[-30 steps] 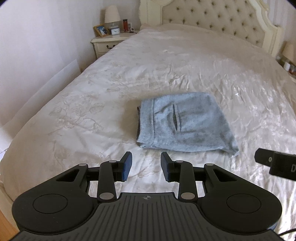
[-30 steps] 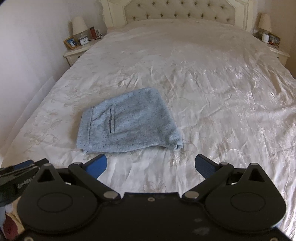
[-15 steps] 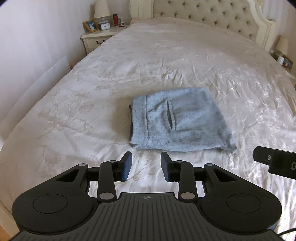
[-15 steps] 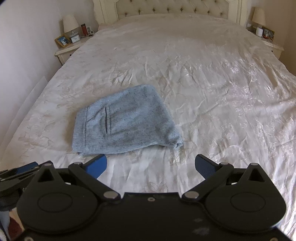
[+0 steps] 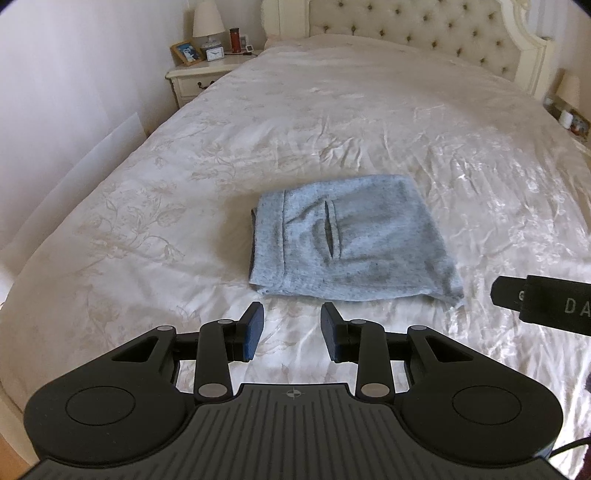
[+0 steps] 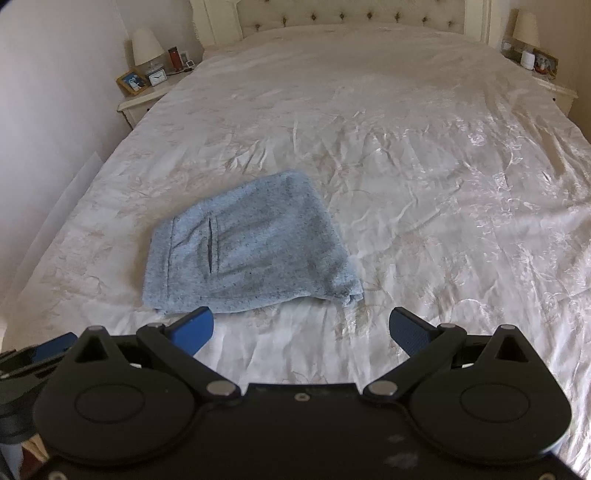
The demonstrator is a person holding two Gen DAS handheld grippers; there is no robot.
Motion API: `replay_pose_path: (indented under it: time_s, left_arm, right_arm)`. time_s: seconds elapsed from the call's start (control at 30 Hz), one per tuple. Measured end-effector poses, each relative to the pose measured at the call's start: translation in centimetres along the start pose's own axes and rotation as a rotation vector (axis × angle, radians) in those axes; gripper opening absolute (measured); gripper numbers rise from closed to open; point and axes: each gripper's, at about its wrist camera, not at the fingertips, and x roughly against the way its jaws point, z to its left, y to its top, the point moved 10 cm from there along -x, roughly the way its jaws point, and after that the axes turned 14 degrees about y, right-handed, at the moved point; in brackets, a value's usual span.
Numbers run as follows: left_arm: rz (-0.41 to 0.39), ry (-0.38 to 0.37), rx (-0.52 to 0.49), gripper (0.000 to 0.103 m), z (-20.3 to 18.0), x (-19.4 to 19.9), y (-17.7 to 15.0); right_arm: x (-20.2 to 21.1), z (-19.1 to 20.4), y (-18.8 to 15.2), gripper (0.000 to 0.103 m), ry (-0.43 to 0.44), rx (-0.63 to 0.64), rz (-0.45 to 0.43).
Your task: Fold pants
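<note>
The light blue-grey pants lie folded into a compact bundle on the white bedspread, pocket slit facing up. They also show in the right wrist view. My left gripper is open and empty, hovering just short of the bundle's near edge. My right gripper is wide open and empty, also just short of the bundle's near edge. The right gripper's body shows at the right edge of the left wrist view.
The bed has a tufted cream headboard. A nightstand with a lamp, photo frame and clock stands at the back left. Another nightstand stands at the back right. A wall runs along the left side.
Both grippers have drawn back and risen a little, so the folded pants look smaller and farther away. The pants have not moved. Both grippers stay open.
</note>
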Motion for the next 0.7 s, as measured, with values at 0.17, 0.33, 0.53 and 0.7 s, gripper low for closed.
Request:
replay_pose_path:
  time_s: [0.17, 0.33, 0.53, 0.7]
  left_arm:
    - [0.013, -0.002, 0.02, 0.033, -0.4, 0.6, -0.3]
    - [0.019, 0.002, 0.028, 0.033, -1.0, 1.1, -0.7]
    - [0.029, -0.008, 0.044, 0.033, -1.3, 1.4, -0.9]
    - [0.022, 0.0, 0.064, 0.033, -1.3, 1.8, -1.1]
  right_arm:
    - [0.3, -0.3, 0.0, 0.103, 0.014, 0.003, -0.002]
    - [0.7, -0.7, 0.1, 0.103, 0.018, 0.001, -0.011]
    - [1.0, -0.9, 0.2, 0.103, 0.021, 0.003, -0.014]
    - [1.1, -0.7, 0.1, 0.103, 0.024, 0.008, -0.013]
